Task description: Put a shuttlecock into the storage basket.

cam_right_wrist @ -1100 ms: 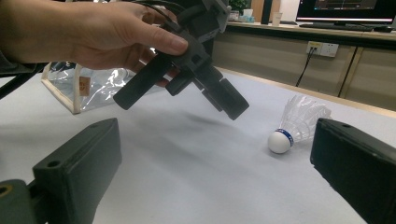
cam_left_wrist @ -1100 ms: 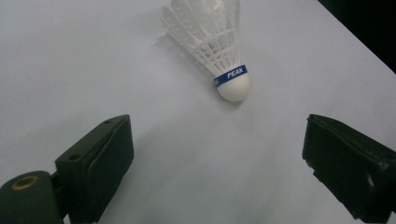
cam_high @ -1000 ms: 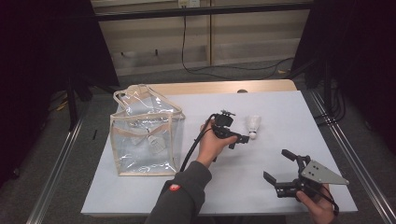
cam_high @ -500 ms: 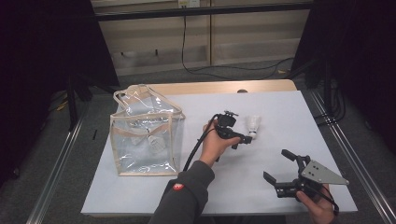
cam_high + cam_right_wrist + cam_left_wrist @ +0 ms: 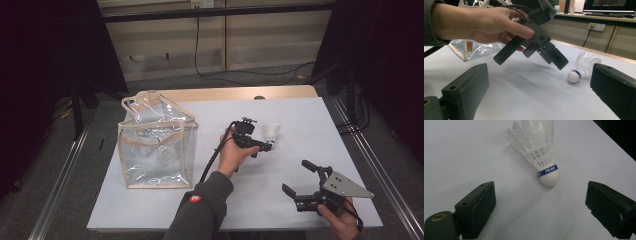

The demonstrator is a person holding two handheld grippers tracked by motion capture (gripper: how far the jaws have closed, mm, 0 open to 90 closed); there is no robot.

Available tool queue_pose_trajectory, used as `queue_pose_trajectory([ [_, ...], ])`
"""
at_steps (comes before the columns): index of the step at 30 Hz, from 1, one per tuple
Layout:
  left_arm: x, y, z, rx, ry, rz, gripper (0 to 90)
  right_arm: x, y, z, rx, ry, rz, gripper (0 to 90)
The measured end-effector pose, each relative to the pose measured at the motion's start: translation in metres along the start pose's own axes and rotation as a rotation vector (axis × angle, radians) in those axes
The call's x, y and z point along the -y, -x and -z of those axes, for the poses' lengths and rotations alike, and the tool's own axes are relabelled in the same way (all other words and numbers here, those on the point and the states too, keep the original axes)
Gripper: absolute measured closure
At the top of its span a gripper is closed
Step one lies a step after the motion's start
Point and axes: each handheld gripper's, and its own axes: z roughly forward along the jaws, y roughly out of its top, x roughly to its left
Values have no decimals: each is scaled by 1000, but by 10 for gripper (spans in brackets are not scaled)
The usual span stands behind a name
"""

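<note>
White table (image 5: 210,200); clear bag (image 5: 156,145) left, dim room, perhaps curtained.

The white feathered shuttlecock (image 5: 541,152) has a smooth, matt rounded cork tip and a glossy blue band. It lies on the table's matt pale grey sheet (image 5: 300,125). Left of the shuttlecock stands a glossy clear plastic bag (image 5: 156,147) with beige cloth trim. Beyond it, the table's bare wooden edge (image 5: 240,93) looks smooth.
</note>
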Motion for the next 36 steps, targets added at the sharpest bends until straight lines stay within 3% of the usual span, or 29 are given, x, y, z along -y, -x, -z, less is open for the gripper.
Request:
queue_pose_trajectory([
  [19, -5, 4, -12, -47, -12, -15, 132, 0, 0, -1, -4, -3, 3, 20],
  [26, -2, 5, -20, -71, -33, -35, 182, 1, 0, -1, -5, -4, 1, 20],
  [34, -5, 11, -22, -61, -10, -45, 251, 0, 0, -1, -6, -5, 3, 20],
  [36, -7, 13, -24, -75, -4, -58, 277, 0, 1, -1, -6, 0, 4, 20],
])
